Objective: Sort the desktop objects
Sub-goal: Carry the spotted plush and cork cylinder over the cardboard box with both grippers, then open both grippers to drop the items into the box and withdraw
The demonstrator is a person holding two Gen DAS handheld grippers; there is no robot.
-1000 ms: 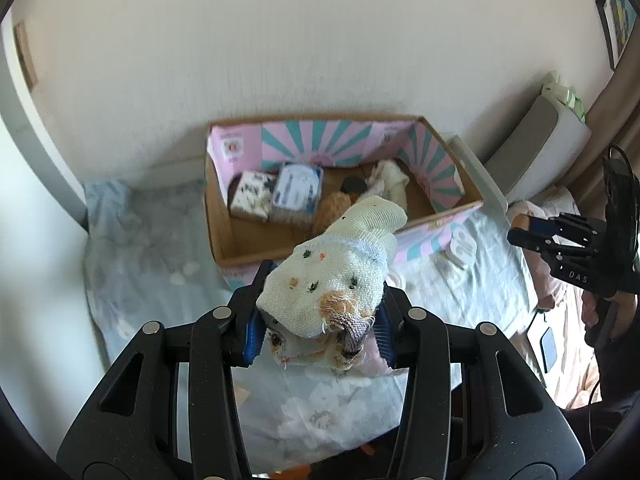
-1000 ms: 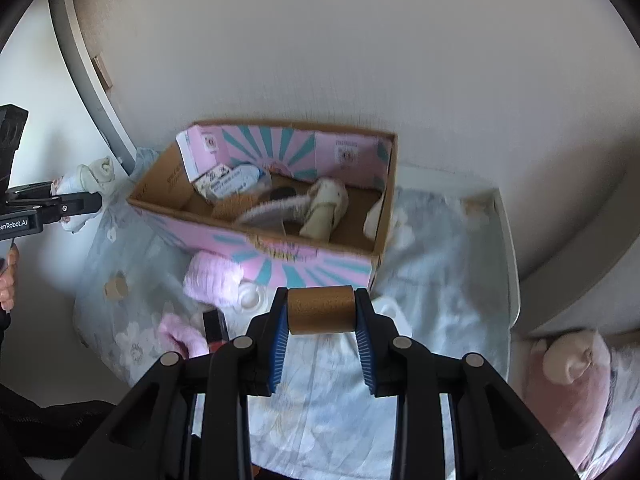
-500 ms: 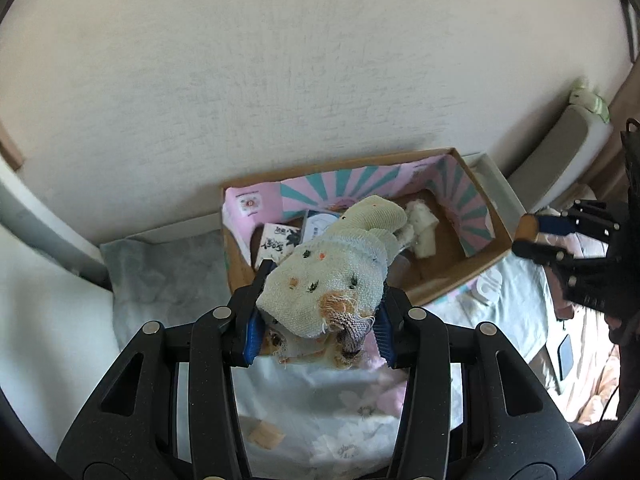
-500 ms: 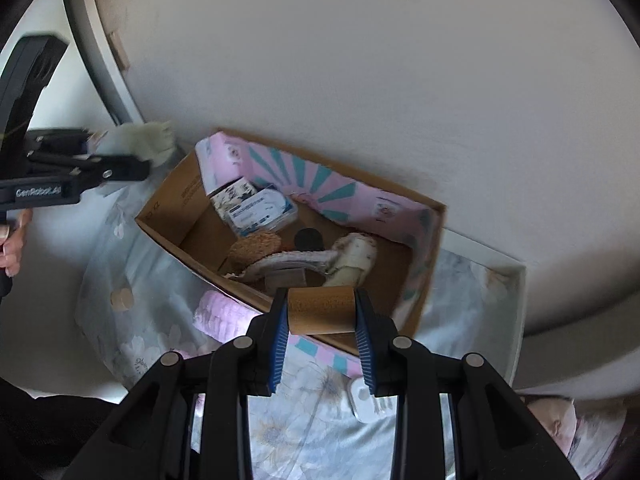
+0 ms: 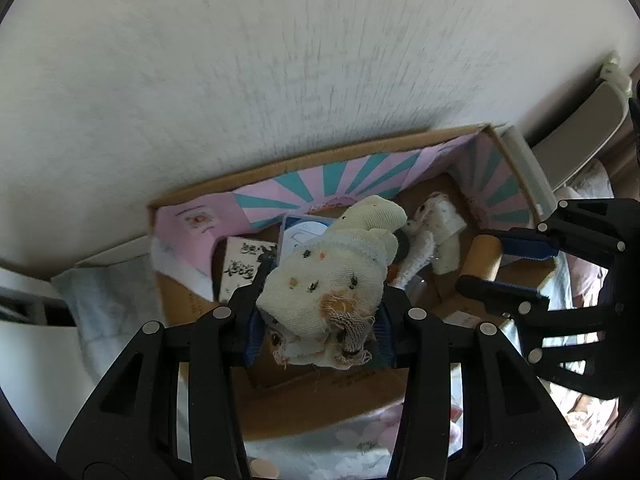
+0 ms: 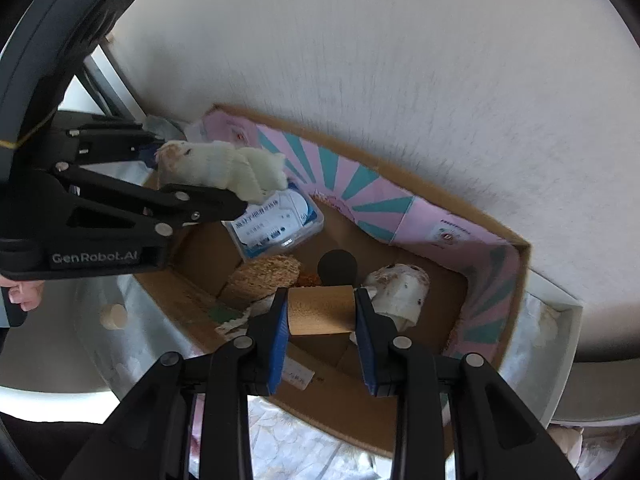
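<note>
Both tongs hold their loads above the open box, ready to drop.

The left gripper [image 5: 320, 320] is clamped on a worn cream knitted sock [image 5: 332, 276], its long axis running forward past the tips. The right gripper [image 6: 321, 312] is clamped on a short brown cardboard tube [image 6: 321, 309], lying crosswise between the pads. The pink-and-teal lined cardboard box [image 6: 496, 276] lies directly below both; bare floor shows under the tube, nearer its front rim.

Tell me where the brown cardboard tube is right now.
The brown cardboard tube is clamped in the right gripper, held over the pink-lined cardboard box, near the black ball and white sock.
</note>
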